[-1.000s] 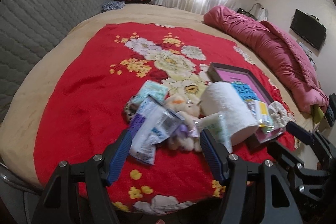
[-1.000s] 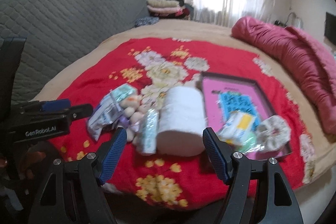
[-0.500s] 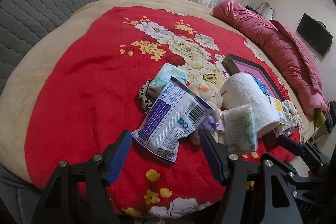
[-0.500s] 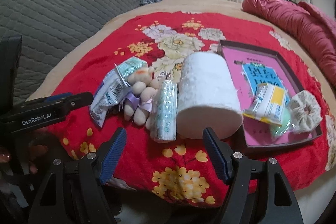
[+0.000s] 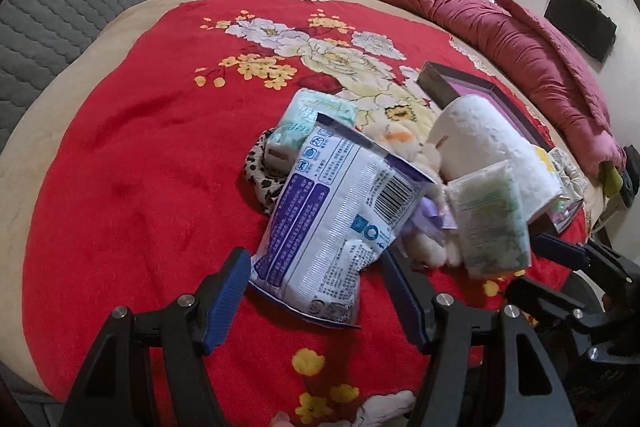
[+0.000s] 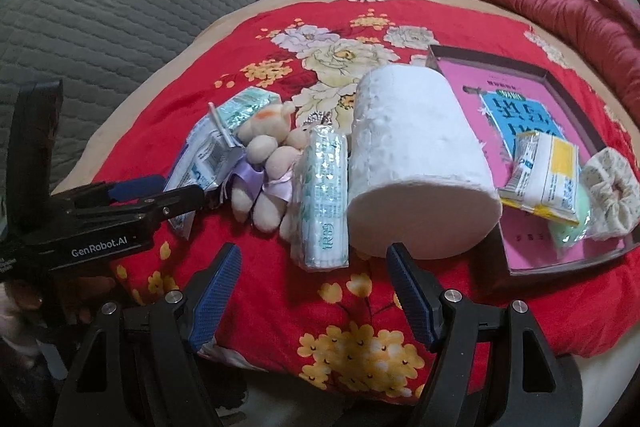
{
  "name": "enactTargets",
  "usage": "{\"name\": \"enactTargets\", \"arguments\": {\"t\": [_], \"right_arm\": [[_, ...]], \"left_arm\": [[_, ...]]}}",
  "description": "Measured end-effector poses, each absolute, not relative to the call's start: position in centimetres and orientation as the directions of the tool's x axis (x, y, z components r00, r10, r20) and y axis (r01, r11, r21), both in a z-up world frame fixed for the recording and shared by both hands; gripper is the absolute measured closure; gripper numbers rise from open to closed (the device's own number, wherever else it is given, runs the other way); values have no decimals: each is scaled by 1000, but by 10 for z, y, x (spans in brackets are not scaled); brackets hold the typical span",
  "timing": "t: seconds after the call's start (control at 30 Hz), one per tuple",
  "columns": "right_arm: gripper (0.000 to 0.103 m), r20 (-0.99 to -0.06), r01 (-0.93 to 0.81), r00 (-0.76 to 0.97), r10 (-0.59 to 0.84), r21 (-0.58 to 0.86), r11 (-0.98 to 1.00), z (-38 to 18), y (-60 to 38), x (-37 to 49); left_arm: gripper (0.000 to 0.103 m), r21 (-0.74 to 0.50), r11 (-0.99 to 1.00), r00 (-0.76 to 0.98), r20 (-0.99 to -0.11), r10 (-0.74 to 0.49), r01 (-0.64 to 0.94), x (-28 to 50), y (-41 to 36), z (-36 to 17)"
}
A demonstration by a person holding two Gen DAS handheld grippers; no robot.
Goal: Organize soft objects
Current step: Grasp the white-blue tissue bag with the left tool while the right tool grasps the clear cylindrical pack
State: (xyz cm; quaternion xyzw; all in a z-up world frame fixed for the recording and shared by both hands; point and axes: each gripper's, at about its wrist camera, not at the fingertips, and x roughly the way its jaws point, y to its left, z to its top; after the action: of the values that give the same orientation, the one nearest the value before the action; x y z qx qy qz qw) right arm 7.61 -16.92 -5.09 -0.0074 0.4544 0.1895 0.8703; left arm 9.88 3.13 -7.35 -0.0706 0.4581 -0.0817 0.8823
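A heap of soft things lies on the red floral blanket (image 5: 120, 147). A white and purple plastic pack (image 5: 332, 219) lies nearest, with a mint tissue pack (image 5: 308, 115), a leopard scrunchie (image 5: 260, 175), a small plush bear (image 6: 268, 163), a green tissue pack (image 6: 324, 199) and a big white paper roll (image 6: 416, 163). My left gripper (image 5: 316, 295) is open, its jaws either side of the plastic pack's near end. My right gripper (image 6: 316, 291) is open and empty, just short of the green tissue pack and the roll.
A dark tray (image 6: 560, 259) with a pink base lies at the right and holds a yellow and white pack (image 6: 548, 175) and a cream scrunchie (image 6: 612, 195). A rolled pink duvet (image 5: 520, 55) lies along the far right. A grey quilted headboard (image 6: 100, 27) stands at the left.
Both grippers have moved forward and down toward the heap. The left one now has the plastic pack between its open jaws. Nothing has been taken hold of.
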Motion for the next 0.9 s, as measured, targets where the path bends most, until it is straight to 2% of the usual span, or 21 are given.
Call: {"name": "enactTargets", "arguments": {"t": [0.17, 0.3, 0.4, 0.67, 0.73, 0.8, 0.9], "right_arm": [[27, -786, -316, 514, 344, 199, 928, -55, -174, 84], [46, -779, -314, 516, 355, 213, 925, -55, -175, 88], [56, -774, -344, 513, 371, 211, 915, -54, -169, 87], [58, -774, -367, 508, 379, 203, 908, -57, -156, 90], [64, -775, -375, 509, 375, 193, 907, -59, -153, 91], [82, -777, -362, 499, 385, 217, 907, -62, -158, 95], [85, -769, -341, 483, 418, 274, 899, -64, -170, 100]], "left_arm": [[35, -226, 971, 561, -796, -229, 76, 102, 36, -78], [34, -245, 967, 557, -794, -243, 73, 104, 39, -81], [34, -254, 964, 556, -792, -251, 73, 104, 40, -81], [34, -272, 959, 550, -792, -267, 75, 106, 42, -84], [34, -276, 958, 547, -792, -270, 73, 106, 42, -85], [33, -278, 958, 546, -793, -270, 71, 107, 43, -86], [31, -282, 957, 543, -795, -269, 63, 109, 43, -89]]}}
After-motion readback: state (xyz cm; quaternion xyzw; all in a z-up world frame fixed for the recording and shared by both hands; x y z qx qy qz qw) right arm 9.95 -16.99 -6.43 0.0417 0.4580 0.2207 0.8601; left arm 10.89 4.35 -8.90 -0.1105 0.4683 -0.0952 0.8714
